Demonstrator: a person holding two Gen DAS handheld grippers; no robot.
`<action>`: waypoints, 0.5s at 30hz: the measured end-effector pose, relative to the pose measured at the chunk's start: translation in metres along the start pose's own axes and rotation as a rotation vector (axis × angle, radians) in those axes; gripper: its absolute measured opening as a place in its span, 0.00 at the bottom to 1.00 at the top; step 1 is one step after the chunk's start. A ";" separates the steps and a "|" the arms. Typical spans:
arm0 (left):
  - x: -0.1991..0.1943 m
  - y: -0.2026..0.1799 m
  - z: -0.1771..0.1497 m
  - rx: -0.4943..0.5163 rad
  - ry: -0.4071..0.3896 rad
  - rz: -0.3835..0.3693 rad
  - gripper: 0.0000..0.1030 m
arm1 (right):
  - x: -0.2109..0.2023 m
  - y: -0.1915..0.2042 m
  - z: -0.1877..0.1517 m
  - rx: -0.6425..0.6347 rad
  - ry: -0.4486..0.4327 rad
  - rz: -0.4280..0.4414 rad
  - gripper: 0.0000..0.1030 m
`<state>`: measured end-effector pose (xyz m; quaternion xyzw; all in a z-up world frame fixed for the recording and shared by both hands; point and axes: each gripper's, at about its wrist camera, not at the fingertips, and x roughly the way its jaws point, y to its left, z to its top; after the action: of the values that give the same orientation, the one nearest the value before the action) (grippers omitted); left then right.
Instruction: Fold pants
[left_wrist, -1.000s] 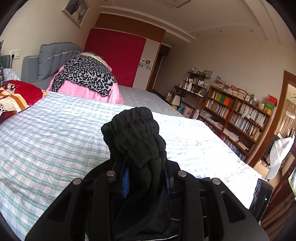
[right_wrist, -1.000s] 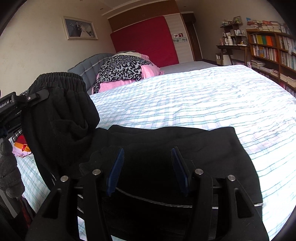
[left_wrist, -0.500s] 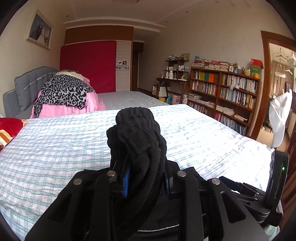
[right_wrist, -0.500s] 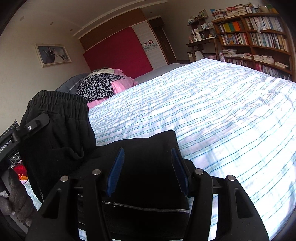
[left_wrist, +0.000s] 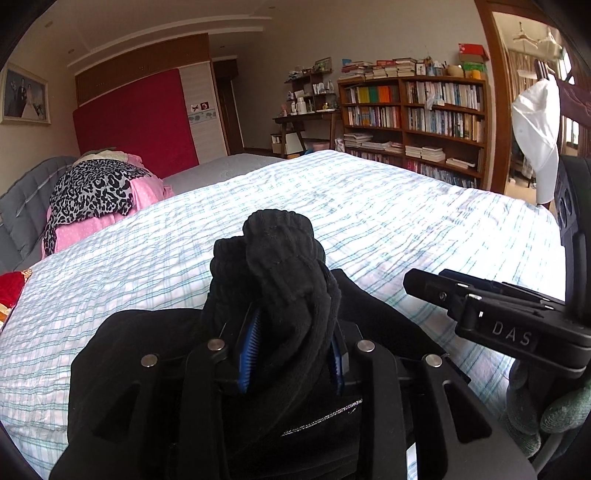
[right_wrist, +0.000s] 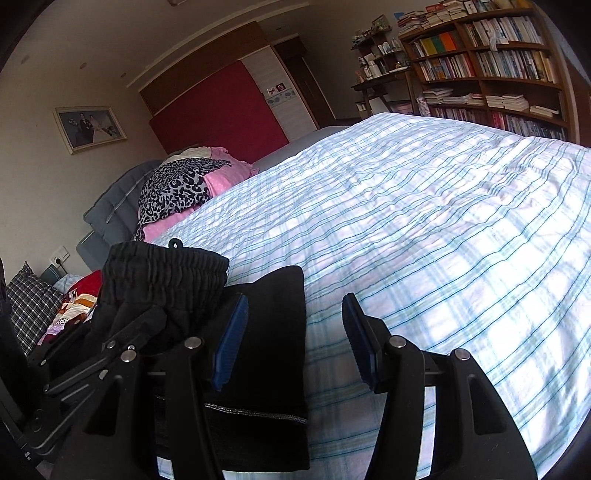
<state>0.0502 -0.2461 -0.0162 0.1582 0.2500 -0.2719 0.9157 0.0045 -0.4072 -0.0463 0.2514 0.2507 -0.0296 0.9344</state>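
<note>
The black pants (left_wrist: 369, 314) lie at the near edge of the striped bed (left_wrist: 332, 206). My left gripper (left_wrist: 291, 343) is shut on their bunched elastic waistband (left_wrist: 280, 251) and holds it up above the rest of the fabric. In the right wrist view the waistband (right_wrist: 162, 273) stands raised at the left, over the flat part of the pants (right_wrist: 273, 332). My right gripper (right_wrist: 291, 336) is open and empty, its jaws spread over the pants' right edge and the sheet. It also shows in the left wrist view (left_wrist: 480, 306) at the right.
A pile of leopard-print and pink clothes (left_wrist: 92, 195) sits at the head of the bed by the grey headboard (right_wrist: 110, 206). Red and patterned cloth (right_wrist: 81, 299) lies at the left. A bookcase (left_wrist: 424, 122) and a desk (left_wrist: 303, 125) stand beyond the bed's far side.
My left gripper has carried the waistband to the right over the pants and swung its view right. The flat fabric under my right gripper now shows much narrower. My right gripper stays open.
</note>
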 end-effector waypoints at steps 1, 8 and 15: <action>0.001 -0.001 -0.002 0.005 0.005 -0.003 0.31 | -0.001 -0.001 0.000 0.002 0.000 0.001 0.53; -0.014 -0.018 -0.014 0.071 -0.008 -0.143 0.61 | 0.006 -0.004 0.008 0.029 0.008 0.008 0.53; -0.030 -0.017 -0.019 0.072 -0.006 -0.223 0.61 | 0.007 -0.011 0.014 0.070 0.033 0.054 0.53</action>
<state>0.0121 -0.2391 -0.0181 0.1615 0.2533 -0.3812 0.8743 0.0150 -0.4231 -0.0447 0.2912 0.2580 -0.0089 0.9212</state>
